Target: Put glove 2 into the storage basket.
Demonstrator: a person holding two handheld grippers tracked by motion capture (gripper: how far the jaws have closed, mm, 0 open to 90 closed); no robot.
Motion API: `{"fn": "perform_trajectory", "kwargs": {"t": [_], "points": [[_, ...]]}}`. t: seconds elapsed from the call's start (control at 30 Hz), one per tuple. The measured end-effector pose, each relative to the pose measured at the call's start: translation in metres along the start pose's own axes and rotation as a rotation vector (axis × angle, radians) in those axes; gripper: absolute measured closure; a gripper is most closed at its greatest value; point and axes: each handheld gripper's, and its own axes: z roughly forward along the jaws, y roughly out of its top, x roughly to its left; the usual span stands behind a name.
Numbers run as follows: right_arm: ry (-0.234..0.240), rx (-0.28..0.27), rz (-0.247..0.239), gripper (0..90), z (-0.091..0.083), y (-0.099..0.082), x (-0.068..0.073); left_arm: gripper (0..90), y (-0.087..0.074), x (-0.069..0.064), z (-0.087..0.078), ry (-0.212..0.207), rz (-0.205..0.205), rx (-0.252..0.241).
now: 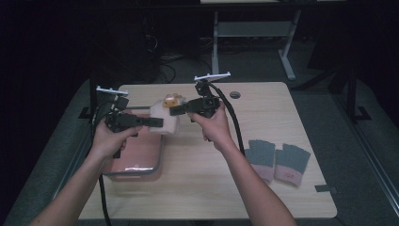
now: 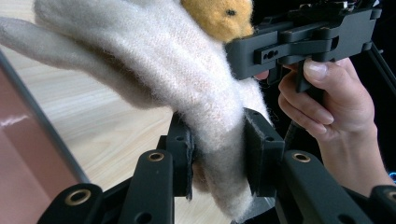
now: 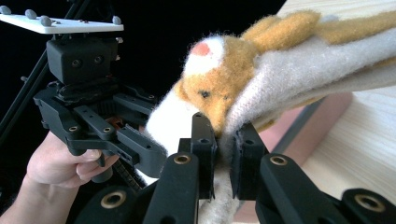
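A fluffy white mitten (image 1: pixel 167 123) with an orange animal face (image 1: pixel 171 100) hangs in the air between both grippers, above the table's left half. My left gripper (image 1: pixel 159 122) comes in from the left, and its pads are shut on the white fabric (image 2: pixel 205 93). My right gripper (image 1: pixel 174 111) comes in from the right and is shut on the mitten's edge just under the animal face (image 3: pixel 212 86). In the left gripper view the jaws of my left gripper (image 2: pixel 217 140) squeeze a thick fold. In the right gripper view my right gripper (image 3: pixel 225 135) pinches a thin edge.
A pink tray (image 1: pixel 136 155) with a metal rim lies on the wooden table (image 1: pixel 211 188) under the left hand. Two grey gloves (image 1: pixel 278 161) with pink cuffs lie flat at the right. A round cable hole (image 1: pixel 235 94) sits near the far edge.
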Motion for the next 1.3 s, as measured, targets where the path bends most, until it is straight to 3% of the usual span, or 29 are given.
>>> {"fn": "perform_trajectory", "kwargs": {"t": [0.67, 1.3], "points": [[0.059, 0.027, -0.024, 81.9, 0.040, 0.017, 0.016, 66.9, -0.005, 0.017, -0.041, 0.024, -0.026, -0.033], [0.097, 0.063, -0.003, 81.8, 0.076, 0.019, 0.012, 67.1, -0.016, 0.038, -0.060, 0.047, -0.065, -0.033]]}}
